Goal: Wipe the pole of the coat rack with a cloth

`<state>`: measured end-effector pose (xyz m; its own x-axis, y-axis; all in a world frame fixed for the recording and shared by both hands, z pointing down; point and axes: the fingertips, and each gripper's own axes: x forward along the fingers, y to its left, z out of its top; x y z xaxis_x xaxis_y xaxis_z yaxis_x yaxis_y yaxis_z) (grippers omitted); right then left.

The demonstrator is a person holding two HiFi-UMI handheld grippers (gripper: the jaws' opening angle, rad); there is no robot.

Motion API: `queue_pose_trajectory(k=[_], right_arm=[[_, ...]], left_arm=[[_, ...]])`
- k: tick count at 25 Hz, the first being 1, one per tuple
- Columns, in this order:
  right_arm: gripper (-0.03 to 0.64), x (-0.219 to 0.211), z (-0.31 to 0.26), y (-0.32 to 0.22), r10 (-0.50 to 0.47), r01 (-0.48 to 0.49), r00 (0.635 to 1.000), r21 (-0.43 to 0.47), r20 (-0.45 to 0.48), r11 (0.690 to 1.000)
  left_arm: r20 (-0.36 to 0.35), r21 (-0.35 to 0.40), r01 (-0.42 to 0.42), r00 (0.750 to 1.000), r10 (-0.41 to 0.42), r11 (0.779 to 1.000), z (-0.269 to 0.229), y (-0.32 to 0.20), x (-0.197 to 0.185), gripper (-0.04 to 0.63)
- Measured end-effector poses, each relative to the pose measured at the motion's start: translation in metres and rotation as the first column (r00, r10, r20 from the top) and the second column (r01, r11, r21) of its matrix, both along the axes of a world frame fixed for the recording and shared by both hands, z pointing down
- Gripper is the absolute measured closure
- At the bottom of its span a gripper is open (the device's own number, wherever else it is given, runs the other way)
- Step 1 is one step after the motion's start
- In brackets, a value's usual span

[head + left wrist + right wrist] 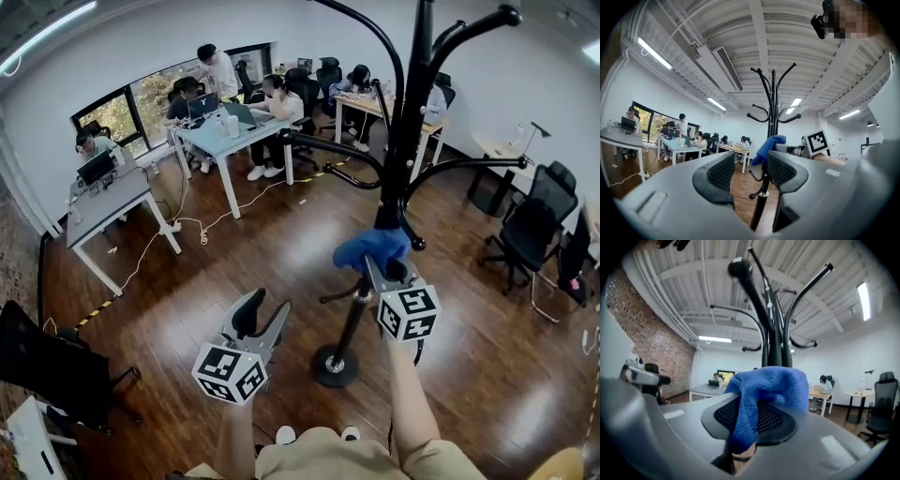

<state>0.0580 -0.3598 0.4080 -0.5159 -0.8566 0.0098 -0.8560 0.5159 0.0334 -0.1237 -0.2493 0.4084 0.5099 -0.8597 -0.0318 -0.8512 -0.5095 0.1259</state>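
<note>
A black coat rack stands on the wood floor, its pole (401, 169) rising from a round base (334, 366) to curved hooks. My right gripper (382, 265) is shut on a blue cloth (373, 247), which lies against the pole about halfway up. In the right gripper view the cloth (761, 392) hangs over the jaws with the pole (776, 341) just behind it. My left gripper (261, 317) is open and holds nothing, low and to the left of the rack. In the left gripper view the pole (774, 101) and the cloth (769, 145) show beyond the jaws.
Desks (223, 141) with seated people stand at the back left and back centre. Black office chairs (527, 239) are at the right, another chair (56, 370) at the near left. A cable (150, 248) trails over the floor.
</note>
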Motion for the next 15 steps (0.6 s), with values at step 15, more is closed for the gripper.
queue_pose_trajectory(k=[15], right_arm=[[0.545,-0.044,0.17,-0.001,-0.061,0.076,0.997,-0.415,0.049,0.907]], left_arm=[[-0.019,-0.01,0.067,0.998,-0.067,0.998,0.004,0.01,-0.033,0.399]])
